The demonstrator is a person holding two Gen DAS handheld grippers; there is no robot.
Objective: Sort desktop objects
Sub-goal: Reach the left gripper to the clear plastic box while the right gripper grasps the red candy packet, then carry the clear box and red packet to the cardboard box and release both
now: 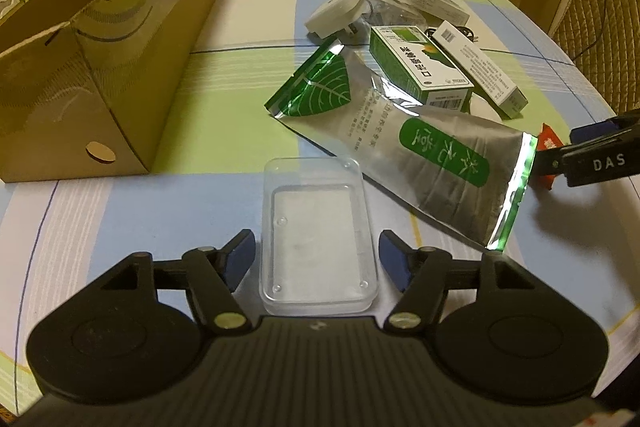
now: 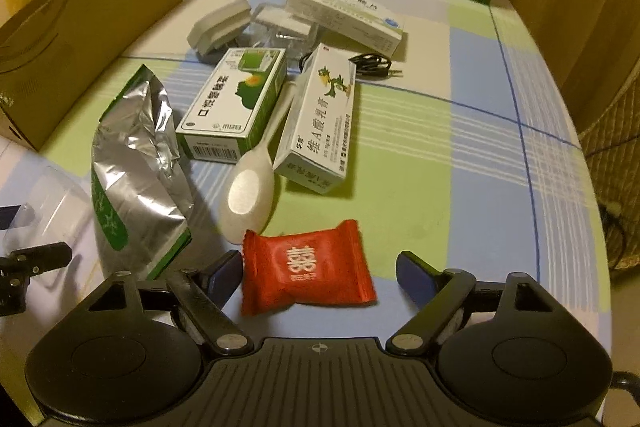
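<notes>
A: Left wrist view first. The left gripper (image 1: 316, 255) sits low over the clear plastic case (image 1: 318, 239), its jaws spread wide, one blue pad on either side of the case's long edges. Neither pad seems to touch it yet, so it holds nothing.

B: Then the step in hand looks like grasping that case. How would you do it well?

A: Keep the case centred between the pads and close evenly on its long sides; it is smooth and light, so I expect it to skid on the tablecloth (image 1: 224, 75) if one pad lands first. The open cardboard box (image 1: 100, 67) stands to the left, probably the place to drop it. The foil pouch (image 1: 420, 147) lies just to the right, so a straight lift keeps clear of it.

B: And the right wrist view?

A: The right gripper (image 2: 319, 273) is also wide open, framing the red candy packet (image 2: 308, 265), which lies flat on the cloth between the pads. The left pad looks very close to the packet's edge, perhaps touching; the right pad is clearly apart. Nothing is gripped.

B: Advice there?

A: The wrapper is soft and will crumple, so close on its full middle, not the crimped ends. Mind the white spoon (image 2: 250, 191) just beyond it; the green medicine box (image 2: 236, 107) and the white ointment box (image 2: 320, 123) lie farther back.
</notes>
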